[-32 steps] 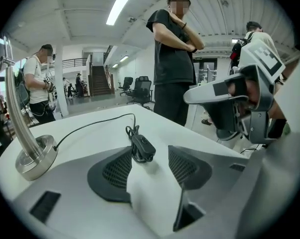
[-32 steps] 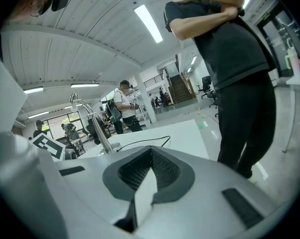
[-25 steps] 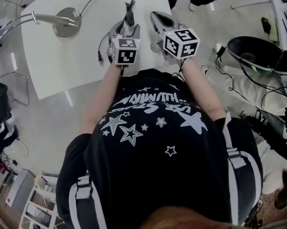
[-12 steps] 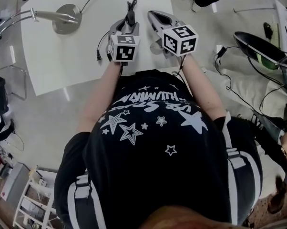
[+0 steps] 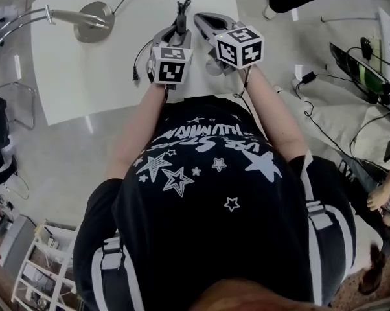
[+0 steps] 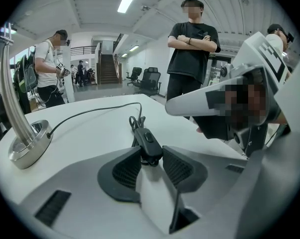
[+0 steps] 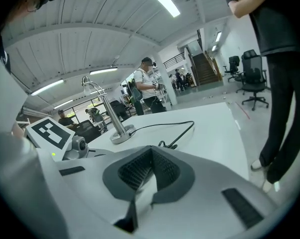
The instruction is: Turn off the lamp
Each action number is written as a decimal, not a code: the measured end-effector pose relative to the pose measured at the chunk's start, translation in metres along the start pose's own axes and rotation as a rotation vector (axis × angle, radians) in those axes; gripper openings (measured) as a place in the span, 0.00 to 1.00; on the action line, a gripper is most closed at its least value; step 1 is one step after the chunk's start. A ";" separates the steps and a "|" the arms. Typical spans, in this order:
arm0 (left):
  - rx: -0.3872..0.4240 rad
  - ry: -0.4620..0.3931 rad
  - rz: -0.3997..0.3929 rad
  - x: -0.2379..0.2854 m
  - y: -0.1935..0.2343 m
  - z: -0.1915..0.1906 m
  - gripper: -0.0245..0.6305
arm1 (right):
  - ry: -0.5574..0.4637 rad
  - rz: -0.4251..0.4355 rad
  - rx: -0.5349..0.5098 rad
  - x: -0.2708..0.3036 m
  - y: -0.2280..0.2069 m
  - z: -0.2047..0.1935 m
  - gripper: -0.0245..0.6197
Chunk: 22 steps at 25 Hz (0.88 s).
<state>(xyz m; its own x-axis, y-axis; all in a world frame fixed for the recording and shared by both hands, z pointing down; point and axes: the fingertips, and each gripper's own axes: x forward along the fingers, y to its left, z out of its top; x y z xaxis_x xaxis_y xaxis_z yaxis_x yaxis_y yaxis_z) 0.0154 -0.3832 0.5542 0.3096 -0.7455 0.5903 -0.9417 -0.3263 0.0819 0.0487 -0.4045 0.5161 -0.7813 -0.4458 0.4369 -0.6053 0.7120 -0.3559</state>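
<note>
The left gripper (image 6: 151, 154) has just been closing its jaws, and its black ribbed pads (image 6: 126, 169) now meet both sides of the near end of a black oblong inline switch (image 6: 149, 141), which lies on the white table (image 6: 85, 133) straight ahead of the gripper. The rocker on top of the switch shows, but which way it is tipped is hard to make out. A thin black cord (image 6: 92, 112) runs from the switch's far end, through a small loop, to the round base of a silver metal lamp (image 6: 29, 144). Its curved stem is cut off at the top of the left gripper view, so the head does not show there. In the head view the left gripper (image 5: 177, 30) covers most of the switch, and the lamp (image 5: 94, 19) runs off the left edge. The right gripper (image 7: 151, 152) has its jaws closed together on nothing, and hangs just beside the left one, over the table's near edge (image 5: 203, 19). Behind the table a person in a black T-shirt (image 6: 192, 49) stands, cut off below the thighs.
</note>
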 end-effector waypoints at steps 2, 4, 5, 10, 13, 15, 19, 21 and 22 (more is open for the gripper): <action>-0.006 0.002 -0.003 0.000 0.000 0.000 0.27 | 0.021 0.024 -0.012 0.008 0.003 -0.001 0.05; -0.009 0.005 -0.007 0.000 0.001 0.000 0.27 | 0.042 0.043 -0.022 0.015 0.005 -0.002 0.05; -0.011 0.007 -0.008 0.000 0.002 -0.001 0.27 | 0.052 0.054 -0.024 0.019 0.006 -0.002 0.05; -0.033 0.018 -0.010 0.002 0.002 0.002 0.27 | 0.122 0.110 -0.046 0.037 0.010 -0.007 0.05; -0.036 0.014 -0.006 0.002 0.001 0.004 0.27 | 0.164 0.124 -0.072 0.045 0.010 -0.013 0.05; -0.042 0.007 -0.002 0.003 0.001 0.005 0.27 | 0.175 0.130 -0.073 0.047 0.009 -0.014 0.05; -0.053 0.007 0.003 0.003 0.001 0.004 0.27 | 0.209 0.153 -0.053 0.049 0.008 -0.016 0.05; -0.058 0.009 0.004 0.003 0.002 0.004 0.27 | 0.234 0.162 -0.053 0.050 0.009 -0.017 0.05; -0.060 0.009 0.003 0.003 0.002 0.004 0.27 | 0.245 0.161 -0.055 0.050 0.008 -0.017 0.05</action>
<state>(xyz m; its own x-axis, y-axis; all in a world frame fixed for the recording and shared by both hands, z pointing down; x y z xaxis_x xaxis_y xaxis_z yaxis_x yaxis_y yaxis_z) 0.0149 -0.3878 0.5530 0.3059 -0.7411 0.5977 -0.9489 -0.2886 0.1278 0.0068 -0.4117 0.5493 -0.8022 -0.1852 0.5677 -0.4622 0.7944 -0.3940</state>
